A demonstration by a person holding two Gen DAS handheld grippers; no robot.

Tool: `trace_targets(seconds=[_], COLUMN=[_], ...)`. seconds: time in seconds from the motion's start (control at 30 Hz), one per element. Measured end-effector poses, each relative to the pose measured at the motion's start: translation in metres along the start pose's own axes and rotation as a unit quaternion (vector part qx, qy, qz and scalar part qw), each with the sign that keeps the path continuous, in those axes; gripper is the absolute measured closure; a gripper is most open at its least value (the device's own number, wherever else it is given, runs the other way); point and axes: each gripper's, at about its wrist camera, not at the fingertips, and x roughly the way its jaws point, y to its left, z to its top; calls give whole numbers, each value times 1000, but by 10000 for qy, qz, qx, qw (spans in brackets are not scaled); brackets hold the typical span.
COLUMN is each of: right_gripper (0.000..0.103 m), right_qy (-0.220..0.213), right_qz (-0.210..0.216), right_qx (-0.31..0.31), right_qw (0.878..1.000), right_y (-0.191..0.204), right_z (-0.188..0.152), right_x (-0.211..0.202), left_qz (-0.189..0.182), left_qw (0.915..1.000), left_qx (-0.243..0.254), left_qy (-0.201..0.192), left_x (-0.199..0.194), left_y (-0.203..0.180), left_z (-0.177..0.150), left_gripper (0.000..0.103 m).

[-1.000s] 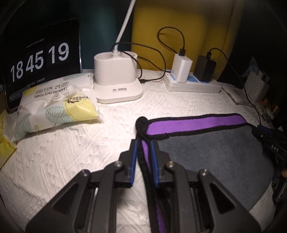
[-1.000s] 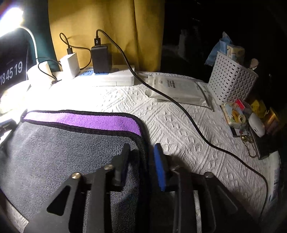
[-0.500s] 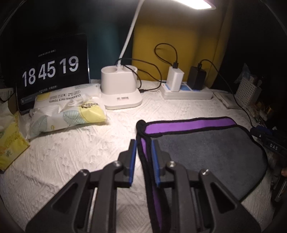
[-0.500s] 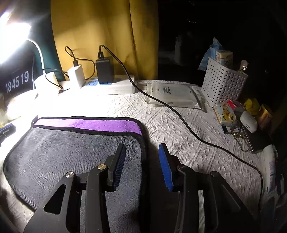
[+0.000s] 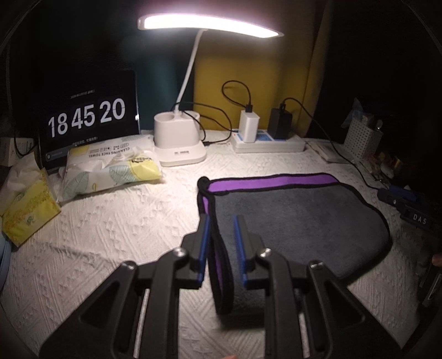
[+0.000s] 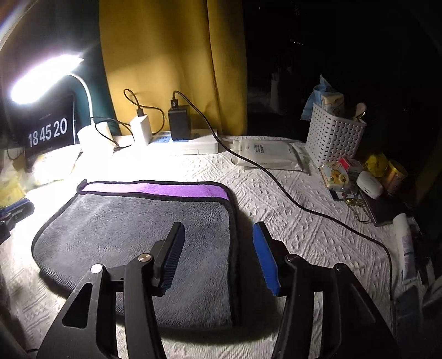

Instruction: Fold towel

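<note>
In the left wrist view, the left gripper (image 5: 219,245) has widened since a second ago: its blue pads now stand a little apart around the towel's (image 5: 298,218) left hem, which curls up slack between them rather than being pinched, so I judge the fold laid and this edge being let go. The towel lies on the white tablecloth (image 5: 110,226) at about one o'clock from the jaws, its purple band at the far edge, and the view has pulled back to show the desk lamp (image 5: 210,26). In the right wrist view, the right gripper (image 6: 218,254) is wide open, far wider than before, straddling the towel's right hem at twelve o'clock, holding nothing.
</note>
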Motion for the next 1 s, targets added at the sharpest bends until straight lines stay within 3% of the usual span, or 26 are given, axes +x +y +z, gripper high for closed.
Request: trace_targets(seconds=[0.3,0.63,1.0], right_gripper=[48,42,40], right_qy=[-162,-399,-676], right_qz=[41,144,182], right_qx=[-13,-45,-70], right_qw=[9999,9991,9975], right_y=[7,20,25], right_z=[-10,-21,-36], right_x=[-29,-72,-123], left_qz=[20,225,-180], left_qw=[9998,9974,9988], left_qx=[-53,508,277], left_qy=[-189,-467,-367], left_x=[-30,-65,-98], left_y=[-6,-32,-40], left_z=[-11,-28,-51], left_gripper=[83,83,83])
